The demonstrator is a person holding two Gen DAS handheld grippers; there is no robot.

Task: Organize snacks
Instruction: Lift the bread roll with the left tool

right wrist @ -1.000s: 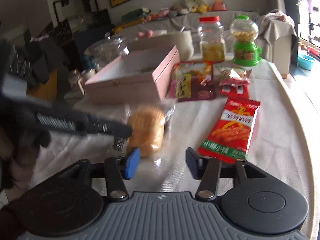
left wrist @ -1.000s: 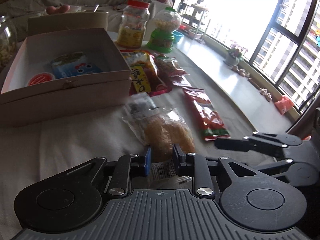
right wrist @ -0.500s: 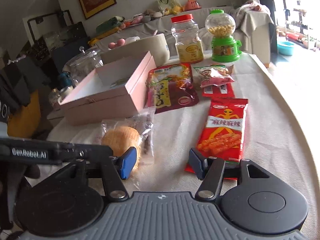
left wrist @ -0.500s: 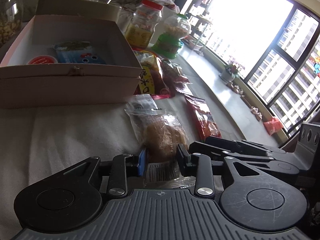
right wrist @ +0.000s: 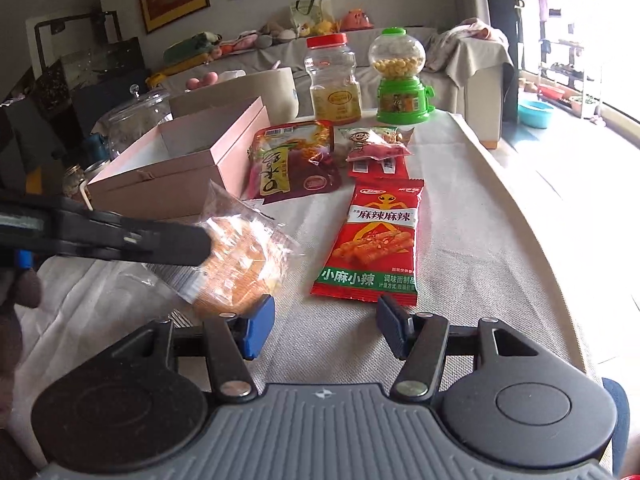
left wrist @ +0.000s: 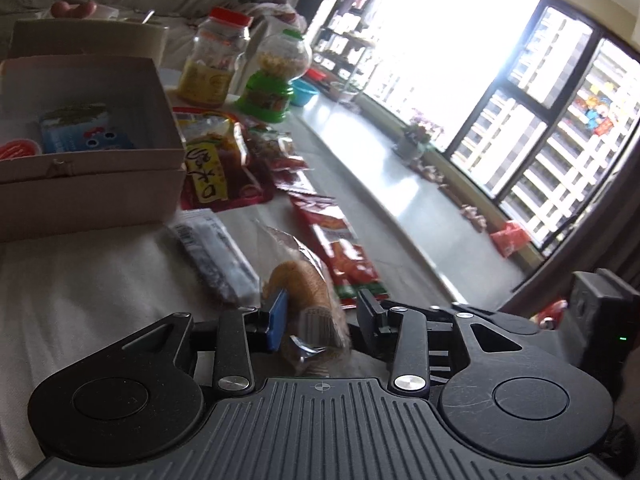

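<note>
A clear packet with a golden bread bun (left wrist: 304, 280) (right wrist: 244, 264) stands tilted on edge between the fingers of my left gripper (left wrist: 322, 304). Its jaws are opening: the blue left pad (left wrist: 278, 312) touches the bun, the right pad stands apart from the wrapper. In the right wrist view a left finger (right wrist: 160, 240) crosses in front of the packet. My right gripper (right wrist: 324, 312) is open over the cloth with nothing between its fingers. A red spicy-strip packet (right wrist: 376, 240) lies just beyond it. The open pink box (right wrist: 180, 176) (left wrist: 80, 196) holds a blue packet (left wrist: 80, 136) and a red-lidded cup (left wrist: 16, 148).
A dark flat packet (left wrist: 216, 256) lies left of the bun. A large red-and-yellow bag (right wrist: 292, 160) and small packets (right wrist: 376, 144) lie by the box. A red-capped jar (right wrist: 334, 80), a green candy dispenser (right wrist: 400, 80) and a glass jar (right wrist: 132, 120) stand behind. The table edge (right wrist: 540, 240) curves at right.
My left gripper's jaws have widened and let the wrapper's edge go. The bread packet has tipped from lying flat to standing tilted. The right gripper has drawn closer to the left.
</note>
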